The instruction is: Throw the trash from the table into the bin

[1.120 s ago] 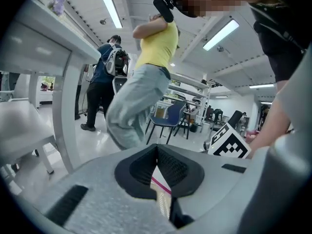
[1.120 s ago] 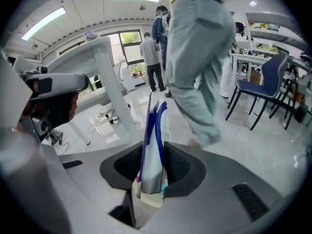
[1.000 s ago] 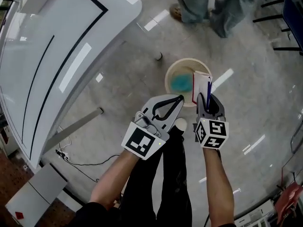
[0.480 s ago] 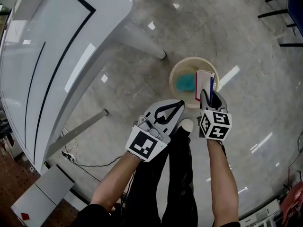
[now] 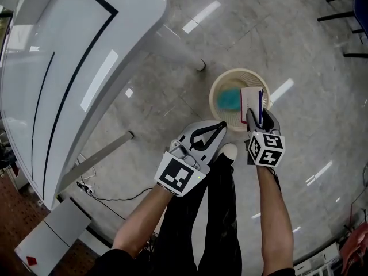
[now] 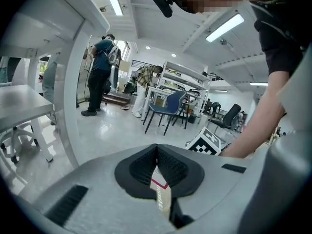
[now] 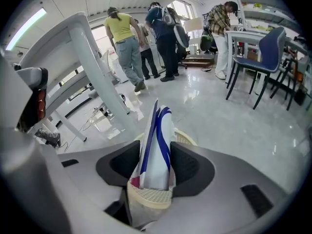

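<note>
White-and-blue packet (image 5: 250, 100) held over the cream mesh bin (image 5: 214, 91)
Right claw (image 5: 259, 117) is clamped on the packet, which stands upright between its jaws at centre right of the head view, above the bin's right side. Bin stands on the floor with blue trash (image 5: 227, 100) inside. Left claw (image 5: 210, 132), jaws pressed together, is just lower left of the bin. White worktop (image 5: 69, 56) fills the upper left.

I read one bearing surface: a grey, glossy floor (image 5: 144, 105). Standing directly on it are the white table (image 5: 52, 68) by its slanted legs (image 5: 178, 52) and a round cream bin (image 5: 214, 96) near one leg's foot. A dark cable (image 5: 100, 198) lies beside the other leg.
</note>
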Available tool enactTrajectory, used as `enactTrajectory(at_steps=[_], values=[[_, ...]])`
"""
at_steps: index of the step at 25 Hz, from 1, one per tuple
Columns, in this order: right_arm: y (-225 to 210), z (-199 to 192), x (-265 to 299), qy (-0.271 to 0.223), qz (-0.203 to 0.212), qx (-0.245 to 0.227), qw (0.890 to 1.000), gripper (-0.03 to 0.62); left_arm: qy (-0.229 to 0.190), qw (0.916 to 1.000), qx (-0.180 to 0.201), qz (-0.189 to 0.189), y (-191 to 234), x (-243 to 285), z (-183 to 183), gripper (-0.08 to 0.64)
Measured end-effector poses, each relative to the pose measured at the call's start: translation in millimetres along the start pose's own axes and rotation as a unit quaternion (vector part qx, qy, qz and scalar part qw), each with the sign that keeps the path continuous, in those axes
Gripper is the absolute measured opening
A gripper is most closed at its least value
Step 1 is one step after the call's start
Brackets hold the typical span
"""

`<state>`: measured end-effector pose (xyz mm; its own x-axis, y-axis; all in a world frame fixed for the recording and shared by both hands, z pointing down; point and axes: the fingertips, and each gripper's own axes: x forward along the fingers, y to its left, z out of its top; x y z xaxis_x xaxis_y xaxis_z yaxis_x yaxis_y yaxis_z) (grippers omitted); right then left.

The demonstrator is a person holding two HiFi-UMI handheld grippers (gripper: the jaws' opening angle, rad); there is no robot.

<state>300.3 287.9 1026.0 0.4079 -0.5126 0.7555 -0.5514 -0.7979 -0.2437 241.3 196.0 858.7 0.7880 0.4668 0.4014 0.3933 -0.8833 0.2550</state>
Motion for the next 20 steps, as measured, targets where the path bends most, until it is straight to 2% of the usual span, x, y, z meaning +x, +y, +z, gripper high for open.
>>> enactTrajectory(at_steps=[5, 12, 15, 18, 20], values=[[3, -3, 5, 0.004, 0.001, -0.037, 0.999, 0.225, 0.001, 1.0, -0.009, 0.002, 1, 1, -3, 0.007], [5, -5, 6, 0.012, 0.009, -0.009, 1.0, 0.236, 0.002, 1.0, 0.002, -0.003, 0, -2, -4, 0.007], [6, -5, 2, 0.017, 0.012, -0.002, 1.0, 0.236, 0.006, 0.9999, -0.011, 0.003, 1, -2, -3, 0.008], [11, -5, -5, 0.023, 0.019, 0.002, 1.0, 0.231, 0.006, 1.0, -0.008, 0.001, 0, -4, 0, 0.008], [16, -5, -14, 0.024, 0.015, 0.005, 1.0, 0.167, 0.001, 1.0, 0.006, -0.005, -3, -4, 4, 0.008]])
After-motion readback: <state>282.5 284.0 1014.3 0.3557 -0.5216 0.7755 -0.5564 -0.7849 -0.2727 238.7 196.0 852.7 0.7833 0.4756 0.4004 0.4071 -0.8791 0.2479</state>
